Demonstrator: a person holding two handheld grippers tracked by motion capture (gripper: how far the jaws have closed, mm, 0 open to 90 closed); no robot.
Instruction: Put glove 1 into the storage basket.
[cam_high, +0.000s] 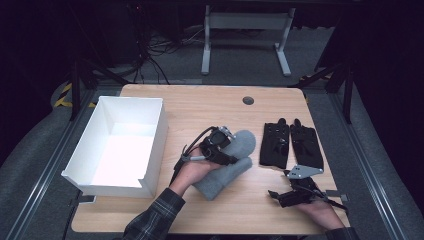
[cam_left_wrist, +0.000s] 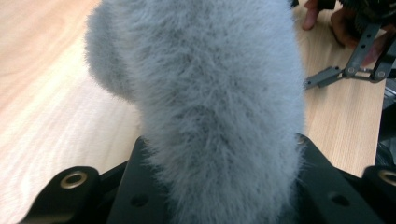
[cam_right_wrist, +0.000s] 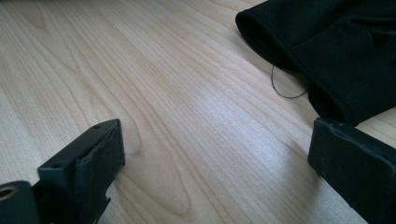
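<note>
My left gripper (cam_high: 226, 142) is clamped on the grey mitten (cam_high: 235, 165), my right gripper (cam_high: 280, 196) stands apart, and the white box (cam_high: 150, 145) holds nothing yet.

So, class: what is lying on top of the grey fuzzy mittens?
The left hand-held gripper lies across the upper grey mitten, its jaws closed on the fleece. That mitten overlaps the lower one. The table surface beneath them is covered.

Two grey mittens (cam_high: 231, 162), two black gloves (cam_high: 291, 144), one white box (cam_high: 150, 145)
</note>
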